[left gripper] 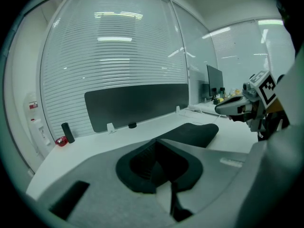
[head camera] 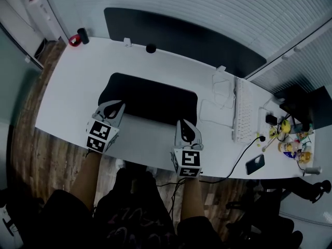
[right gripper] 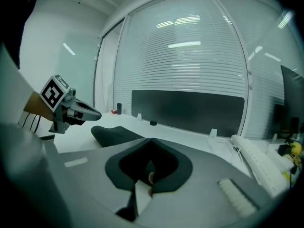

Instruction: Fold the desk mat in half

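Item one: desk mat (head camera: 150,97), black, on the white desk (head camera: 78,87), left of centre, its near edge raised off the surface.

Item two: my left tongs (head camera: 118,106), jaws closed tight on the mat's near-left corner.

Item three: my right tongs (head camera: 184,122), jaws likewise closed, pinching the near-right corner.

Item four: white keyboard (head camera: 242,110), right of the mat and apart from it, lying near to far.

Item five: dark phone (head camera: 254,164), near edge, far right, cable attached.

Item six: black panel (head camera: 181,35), upright along the far edge.
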Demonstrator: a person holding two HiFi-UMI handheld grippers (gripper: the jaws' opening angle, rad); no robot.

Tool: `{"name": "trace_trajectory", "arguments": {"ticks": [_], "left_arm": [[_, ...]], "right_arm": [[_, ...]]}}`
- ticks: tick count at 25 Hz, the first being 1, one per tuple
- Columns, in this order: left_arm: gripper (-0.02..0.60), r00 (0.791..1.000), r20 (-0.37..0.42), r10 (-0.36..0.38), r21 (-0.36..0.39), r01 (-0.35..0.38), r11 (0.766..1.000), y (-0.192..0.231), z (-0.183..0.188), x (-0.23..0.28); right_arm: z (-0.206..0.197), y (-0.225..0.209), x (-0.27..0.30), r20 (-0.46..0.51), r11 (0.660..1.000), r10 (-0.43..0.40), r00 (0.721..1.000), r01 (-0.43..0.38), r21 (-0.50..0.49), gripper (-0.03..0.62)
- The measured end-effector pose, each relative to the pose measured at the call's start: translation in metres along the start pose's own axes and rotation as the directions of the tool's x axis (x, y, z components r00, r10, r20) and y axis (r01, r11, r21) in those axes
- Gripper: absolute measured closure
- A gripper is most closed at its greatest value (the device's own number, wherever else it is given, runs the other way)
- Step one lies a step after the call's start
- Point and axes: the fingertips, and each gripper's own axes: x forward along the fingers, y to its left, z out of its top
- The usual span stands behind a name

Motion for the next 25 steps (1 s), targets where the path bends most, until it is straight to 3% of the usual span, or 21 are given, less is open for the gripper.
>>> {"name": "trace_trajectory", "arguments": {"ticks": [4, 14, 25], "left_arm": [[0.584, 1.0, -0.006, -0.007, 0.028, 0.008, 1.0, -0.004, -0.001, -0.013], [0.584, 1.0, 0.029, 0.002, -0.03, -0.001, 1.0, -0.012, -0.001, -0.051], [0.583, 0.998, 0.069, 0.007, -0.043, -0.004, 0.999, -0.02, 0.012, -0.077]], "right_arm": [[0.006, 0.014, -0.008, 0.012, 1.0, 0.024, 1.0, -0.024, -0.004, 0.585], [0.025, 0.024, -0.031, 0.052, 1.0, 0.02, 0.998, -0.02, 0.013, 0.585], [0.029, 0.032, -0.059, 0.07, 0.998, 0.004, 0.998, -0.008, 0.055, 0.585]]}}
